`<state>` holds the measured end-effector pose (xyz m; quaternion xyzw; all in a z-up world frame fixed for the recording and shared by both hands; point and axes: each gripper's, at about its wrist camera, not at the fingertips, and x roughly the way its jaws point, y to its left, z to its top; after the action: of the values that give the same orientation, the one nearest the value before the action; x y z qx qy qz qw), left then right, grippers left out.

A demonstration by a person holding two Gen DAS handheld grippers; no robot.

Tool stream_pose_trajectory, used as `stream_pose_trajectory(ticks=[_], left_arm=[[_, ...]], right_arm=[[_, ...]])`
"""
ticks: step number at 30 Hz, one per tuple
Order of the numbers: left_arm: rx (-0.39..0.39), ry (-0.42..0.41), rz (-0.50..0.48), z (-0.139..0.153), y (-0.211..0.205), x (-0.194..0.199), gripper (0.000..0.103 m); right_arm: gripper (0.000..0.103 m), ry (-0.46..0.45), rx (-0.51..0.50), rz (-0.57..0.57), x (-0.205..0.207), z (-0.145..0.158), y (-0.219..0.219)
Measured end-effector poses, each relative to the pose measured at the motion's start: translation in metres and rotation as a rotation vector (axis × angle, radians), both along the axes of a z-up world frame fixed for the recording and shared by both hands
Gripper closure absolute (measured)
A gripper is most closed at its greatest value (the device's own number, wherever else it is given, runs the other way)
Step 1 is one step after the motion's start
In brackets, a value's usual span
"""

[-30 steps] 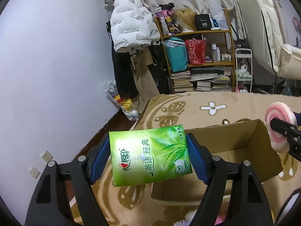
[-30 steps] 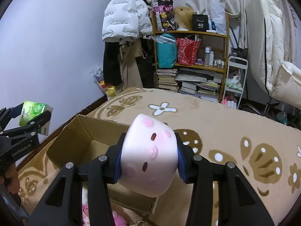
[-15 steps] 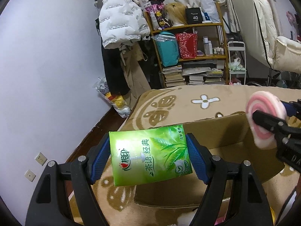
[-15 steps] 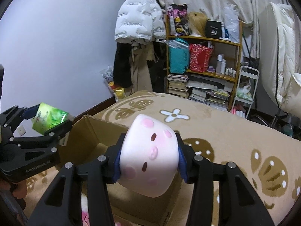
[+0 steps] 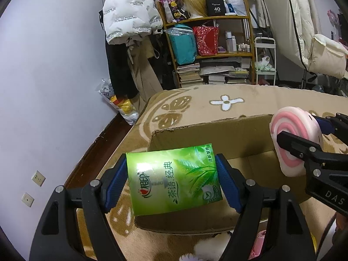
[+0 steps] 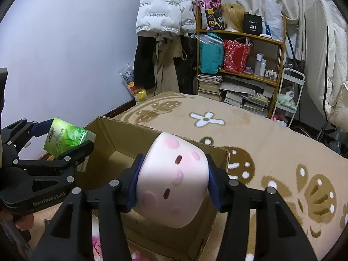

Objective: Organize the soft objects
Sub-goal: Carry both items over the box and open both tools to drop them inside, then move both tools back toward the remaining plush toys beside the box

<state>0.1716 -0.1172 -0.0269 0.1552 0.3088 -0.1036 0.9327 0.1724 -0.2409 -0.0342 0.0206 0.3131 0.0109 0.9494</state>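
Left wrist view: at far left a pale wall with two sockets (image 5: pixel 33 188); hung above, a white puffer jacket (image 5: pixel 128 15); centre, the left gripper (image 5: pixel 174 180) with jaws clamped on a green tissue pack (image 5: pixel 174 178), held tilted over the near wall of an open cardboard box (image 5: pixel 208 134) on a tan patterned blanket (image 5: pixel 226 100); at right, the right gripper (image 5: pixel 304 139) carrying a pink-and-white plush toy (image 5: pixel 293 143) above the box's right side. Right wrist view: at left, the left gripper (image 6: pixel 56 139) with the tissue pack (image 6: pixel 65 139) just over the box's left edge; centre, jaws just eased wider yet pressing the plush toy (image 6: pixel 174 182) over the cardboard box (image 6: pixel 121 137); beyond, a cluttered wooden shelf (image 6: pixel 241 61).
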Motion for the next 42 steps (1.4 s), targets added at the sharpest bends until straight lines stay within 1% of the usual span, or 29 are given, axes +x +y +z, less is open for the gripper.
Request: stream_pose_trajectory(ticks=[5, 9, 11, 12, 14, 16, 17, 18, 19, 20, 23, 27, 30, 36, 42], left_arm=[[-0.004, 0.024, 0.004, -0.003, 0.001, 0.006, 0.025], [-0.011, 0.039, 0.009, -0.005, 0.004, 0.010, 0.025], [-0.014, 0.045, 0.009, -0.005, 0.003, 0.010, 0.022], [-0.016, 0.049, 0.010, -0.005, 0.004, 0.010, 0.017], [-0.020, 0.044, 0.013, -0.004, 0.004, 0.008, 0.017], [-0.018, 0.047, 0.015, -0.003, 0.006, 0.006, 0.016], [-0.016, 0.049, 0.018, -0.002, 0.007, 0.005, 0.016], [-0.015, 0.051, 0.025, -0.001, 0.008, 0.004, 0.013], [-0.016, 0.052, 0.030, 0.001, 0.010, 0.003, 0.008], [-0.019, 0.051, 0.037, 0.003, 0.012, 0.002, 0.006], [-0.036, 0.044, 0.056, 0.011, 0.019, -0.006, 0.004], [-0.043, 0.035, 0.079, 0.023, 0.030, -0.019, 0.002], [-0.058, 0.034, 0.093, 0.032, 0.042, -0.033, 0.002], [-0.060, 0.048, 0.109, 0.045, 0.057, -0.057, 0.001], [-0.047, 0.069, 0.143, 0.048, 0.072, -0.083, 0.001]], right_arm=[[0.045, 0.005, 0.016, -0.006, 0.000, -0.002, -0.003], [0.042, 0.010, 0.027, -0.012, 0.000, -0.003, -0.005], [0.042, 0.013, 0.036, -0.012, -0.001, -0.004, -0.006], [0.042, 0.013, 0.041, -0.012, -0.002, -0.004, -0.006], [0.041, 0.006, 0.043, -0.015, -0.003, -0.002, -0.007], [0.031, -0.006, 0.047, -0.018, -0.007, 0.003, -0.007], [0.024, -0.016, 0.051, -0.022, -0.009, 0.006, -0.007], [0.019, -0.023, 0.054, -0.025, -0.011, 0.009, -0.007], [0.018, -0.029, 0.054, -0.027, -0.013, 0.011, -0.007], [0.014, -0.036, 0.054, -0.031, -0.017, 0.014, -0.007], [0.001, -0.047, 0.051, -0.044, -0.025, 0.022, -0.007], [0.000, -0.052, 0.059, -0.047, -0.037, 0.034, -0.003], [0.000, -0.052, 0.052, -0.040, -0.047, 0.042, 0.002], [0.000, -0.047, 0.038, -0.040, -0.072, 0.055, 0.013], [0.000, -0.018, 0.045, -0.045, -0.099, 0.055, 0.022]])
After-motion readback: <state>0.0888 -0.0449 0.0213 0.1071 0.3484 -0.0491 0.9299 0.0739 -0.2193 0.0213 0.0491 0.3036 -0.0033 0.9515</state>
